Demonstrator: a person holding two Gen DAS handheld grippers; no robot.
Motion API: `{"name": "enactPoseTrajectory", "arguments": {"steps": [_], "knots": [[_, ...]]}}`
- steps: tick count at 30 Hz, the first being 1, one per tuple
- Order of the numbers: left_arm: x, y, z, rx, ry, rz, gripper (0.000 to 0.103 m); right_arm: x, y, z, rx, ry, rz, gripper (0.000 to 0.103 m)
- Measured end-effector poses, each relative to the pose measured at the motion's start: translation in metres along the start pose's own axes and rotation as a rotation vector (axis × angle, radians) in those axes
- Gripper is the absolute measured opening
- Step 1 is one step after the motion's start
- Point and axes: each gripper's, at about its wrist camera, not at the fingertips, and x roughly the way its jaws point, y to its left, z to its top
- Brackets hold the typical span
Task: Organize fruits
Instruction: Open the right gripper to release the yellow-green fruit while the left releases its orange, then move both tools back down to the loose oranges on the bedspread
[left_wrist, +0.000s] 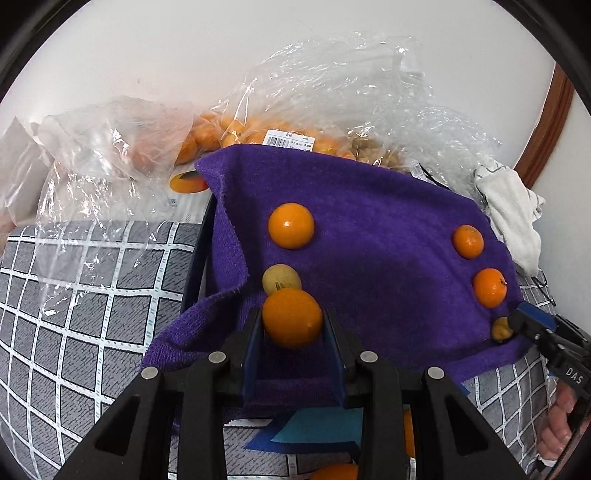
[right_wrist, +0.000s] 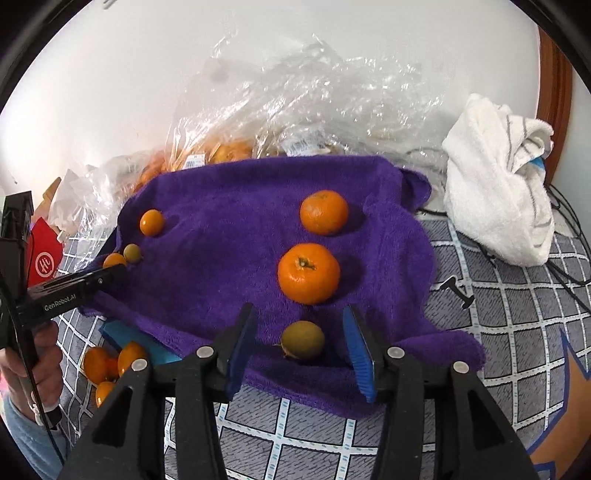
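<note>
A purple towel (left_wrist: 388, 258) is spread out with fruit on it. My left gripper (left_wrist: 293, 321) is shut on a round orange fruit (left_wrist: 291, 317) just above the towel's near left part. A small yellowish fruit (left_wrist: 281, 278) lies right behind it, and another orange (left_wrist: 291, 225) farther back. In the right wrist view my right gripper (right_wrist: 300, 314) stands open around a small yellow-green fruit (right_wrist: 303, 339) that rests on the towel, its pads clear of the fruit. Two tangerines (right_wrist: 308, 273) (right_wrist: 324, 212) lie in a row beyond it.
Clear plastic bags (left_wrist: 288, 110) with several oranges lie behind the towel against the white wall. A crumpled white cloth (right_wrist: 498, 192) sits at the right. Several loose oranges (right_wrist: 107, 363) lie by a blue sheet at the lower left. A grid-patterned cover (left_wrist: 92, 295) is underneath.
</note>
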Motion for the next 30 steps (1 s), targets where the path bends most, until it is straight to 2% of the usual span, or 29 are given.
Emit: {"name": "enactPoseTrajectory", "arguments": {"steps": [6,9,13,16,19,22,25,30], "knots": [[0.001,-0.005,-0.002,0.032,-0.016,0.026,0.031,-0.006,-0.007,-0.001,0.020,-0.034,-0.026,0.048],[0.000,-0.005,-0.002,0.031,-0.025,0.025,0.032,-0.009,-0.007,0.000,0.031,-0.043,-0.046,0.048],[-0.006,-0.005,-0.003,0.028,-0.039,0.005,0.034,-0.017,0.002,0.000,0.018,-0.077,-0.031,0.048],[-0.021,-0.002,-0.002,0.026,-0.083,-0.002,0.034,-0.023,0.012,-0.001,0.010,-0.080,-0.047,0.048],[-0.038,0.003,0.003,0.007,-0.124,-0.029,0.042,-0.034,0.023,-0.005,0.006,-0.084,-0.037,0.048],[-0.059,0.007,0.007,-0.002,-0.162,-0.032,0.044,-0.048,0.035,-0.011,-0.010,-0.106,-0.034,0.048],[-0.079,0.016,0.003,-0.023,-0.167,-0.046,0.046,-0.055,0.045,-0.015,-0.012,-0.102,-0.047,0.048],[-0.101,0.033,-0.013,-0.019,-0.169,-0.003,0.046,-0.046,0.060,-0.027,0.000,-0.048,-0.033,0.043]]}}
